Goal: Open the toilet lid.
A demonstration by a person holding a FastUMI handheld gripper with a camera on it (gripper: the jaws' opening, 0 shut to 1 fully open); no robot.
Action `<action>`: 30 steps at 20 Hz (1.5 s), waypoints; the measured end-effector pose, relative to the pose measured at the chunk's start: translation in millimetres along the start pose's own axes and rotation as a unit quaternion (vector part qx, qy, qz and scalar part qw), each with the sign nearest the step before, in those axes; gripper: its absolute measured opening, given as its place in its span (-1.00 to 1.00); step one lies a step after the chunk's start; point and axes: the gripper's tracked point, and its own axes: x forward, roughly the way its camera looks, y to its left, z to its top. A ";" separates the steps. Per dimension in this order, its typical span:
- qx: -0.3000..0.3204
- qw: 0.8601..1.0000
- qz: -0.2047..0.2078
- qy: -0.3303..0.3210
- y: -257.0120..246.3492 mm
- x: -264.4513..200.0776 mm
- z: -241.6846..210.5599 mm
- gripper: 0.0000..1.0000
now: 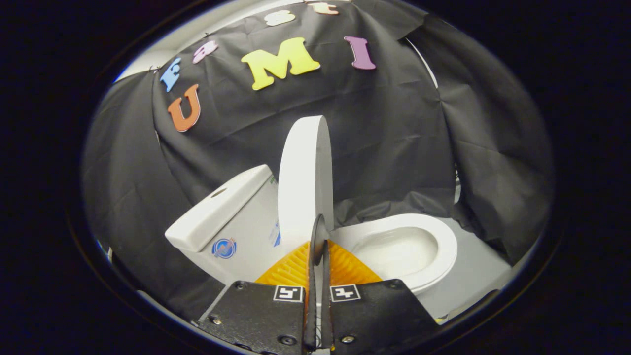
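A white toilet stands just ahead of my fingers, seen from its side. Its lid (301,182) is raised and stands nearly upright, leaning toward the tank (222,209) on the left. The seat (446,246) and the open bowl (394,251) lie exposed to the right of the lid. My gripper (319,235) is shut, its two fingers pressed together with nothing between them. The fingertips point at the lid's lower edge near the hinge; I cannot tell whether they touch it.
Black cloth walls close in behind and on both sides of the toilet. A strip of pale grey floor (475,276) shows to the right of the bowl. The tank lid has a flush button (218,192) on top.
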 end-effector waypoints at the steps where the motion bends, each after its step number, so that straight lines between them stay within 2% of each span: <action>1: -0.004 1.000 0.000 -0.001 4.5 0.8 -0.9 -0.86; 16: -0.058 0.998 -0.015 -0.003 45.4 7.5 -7.0 -0.85; 30: -0.144 0.989 -0.018 0.021 100.7 21.3 -21.3 -0.85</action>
